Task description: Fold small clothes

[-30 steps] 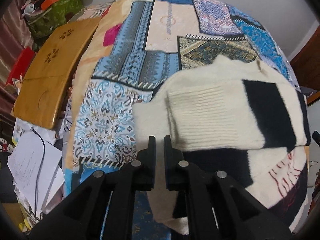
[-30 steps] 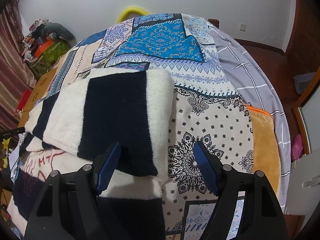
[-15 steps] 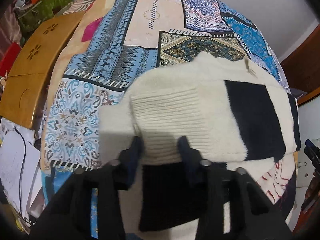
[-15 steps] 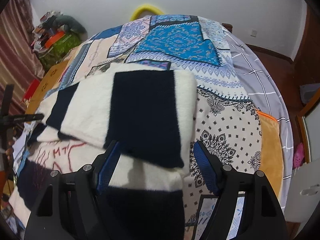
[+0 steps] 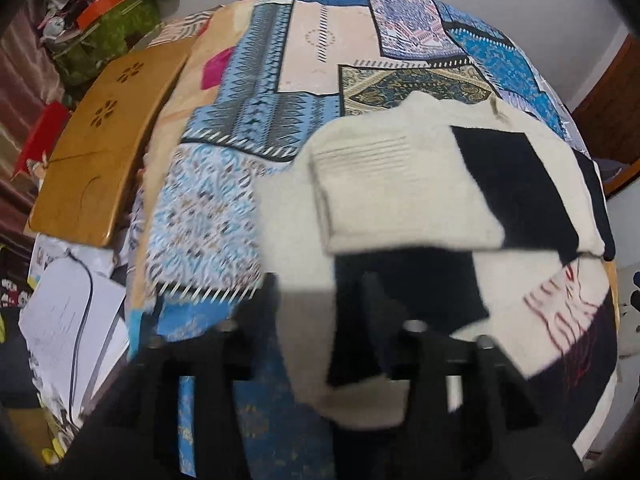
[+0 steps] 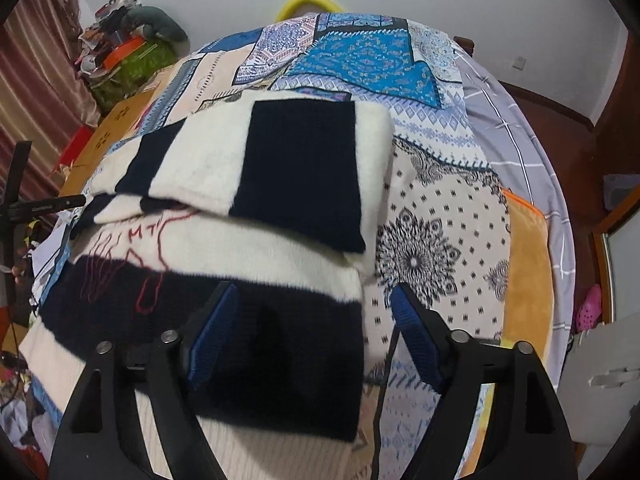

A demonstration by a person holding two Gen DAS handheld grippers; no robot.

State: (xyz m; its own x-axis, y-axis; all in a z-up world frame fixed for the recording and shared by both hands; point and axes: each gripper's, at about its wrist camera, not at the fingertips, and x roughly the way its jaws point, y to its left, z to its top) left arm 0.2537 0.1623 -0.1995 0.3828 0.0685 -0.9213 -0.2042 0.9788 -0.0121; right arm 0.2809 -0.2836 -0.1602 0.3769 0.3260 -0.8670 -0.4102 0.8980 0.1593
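A cream and black knitted sweater (image 5: 404,192) with red stitched lettering lies on the patchwork bedspread (image 5: 256,104), its sleeves folded over the body. It also shows in the right wrist view (image 6: 256,184). My left gripper (image 5: 320,300) is open, its jaws either side of the sweater's left edge; the view is blurred. My right gripper (image 6: 314,308) is open and empty, jaws wide apart over the sweater's lower right hem. The left gripper also shows at the far left of the right wrist view.
A wooden lap table (image 5: 100,148) leans at the bed's left side, with papers (image 5: 68,320) and clutter below. A grey checked sheet (image 6: 516,128) and an orange cushion (image 6: 528,264) lie right of the sweater. A yellow hoop (image 6: 308,0) is at the bed's far end.
My left gripper opened from shut and moved forward over the sweater's left edge. My right gripper drew back toward the hem, staying open. The sweater has not been lifted.
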